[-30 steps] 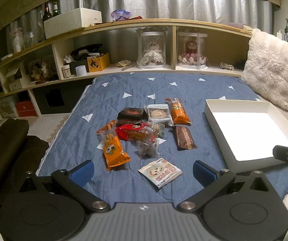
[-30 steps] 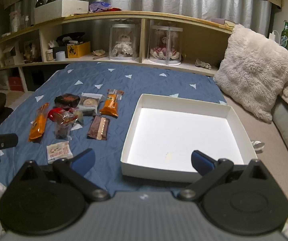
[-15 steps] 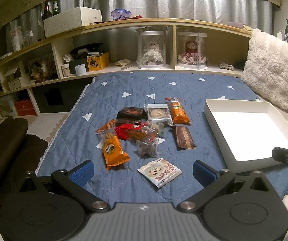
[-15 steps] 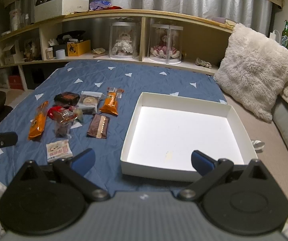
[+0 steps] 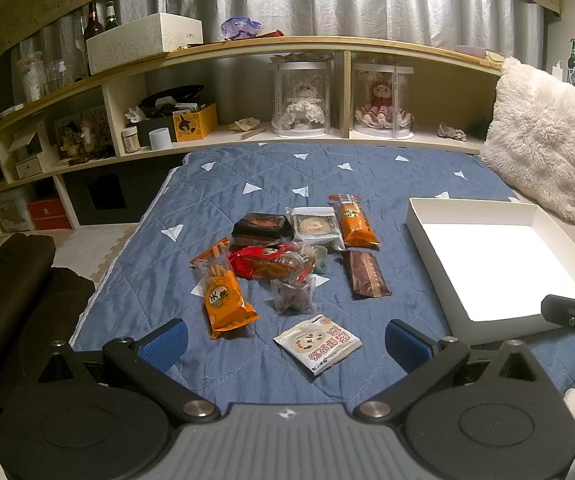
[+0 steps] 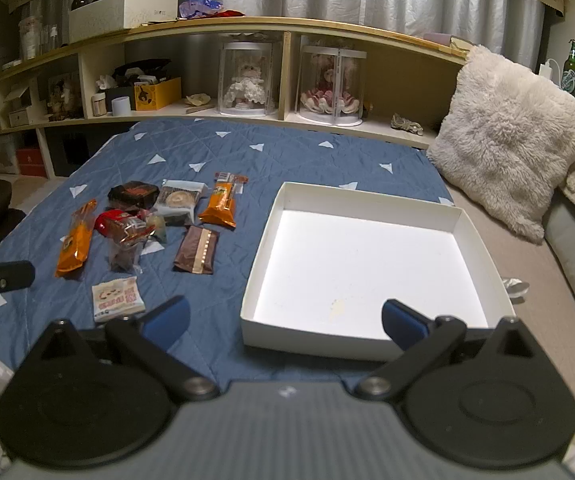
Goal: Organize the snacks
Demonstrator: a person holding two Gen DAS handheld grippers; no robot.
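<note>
Blue quilted bedding [image 5: 367, 176] with white triangles covers the bed, backed by a wooden shelf [image 5: 287, 46] and grey curtains, with a shaggy pillow [image 5: 543, 136] at far right. Task status: not started, as judged from the layout. The white box [image 6: 271, 240] on the right of the bed holds nothing, and every snack lies loose on the bedding to its left. Items noted in the pile: a white cookie packet [image 5: 318, 343] nearest the camera, an orange packet [image 5: 225, 300] to its left, a small clear bag [image 5: 292, 297], a red wrapper [image 5: 265, 260], a brown bar [image 5: 365, 274], a black packet [image 5: 261, 226], a clear round-biscuit pack [image 5: 317, 226] and a second orange packet [image 5: 353, 222] farthest away. All remain to be moved. The left gripper [image 5: 286, 340] has its jaws wide apart and empty; the white cookie packet lies between them in view, just beyond, not touched. The right gripper [image 6: 285, 320] likewise has its jaws apart and empty, facing the near wall of the white box, with the snack pile off to its left.
</note>
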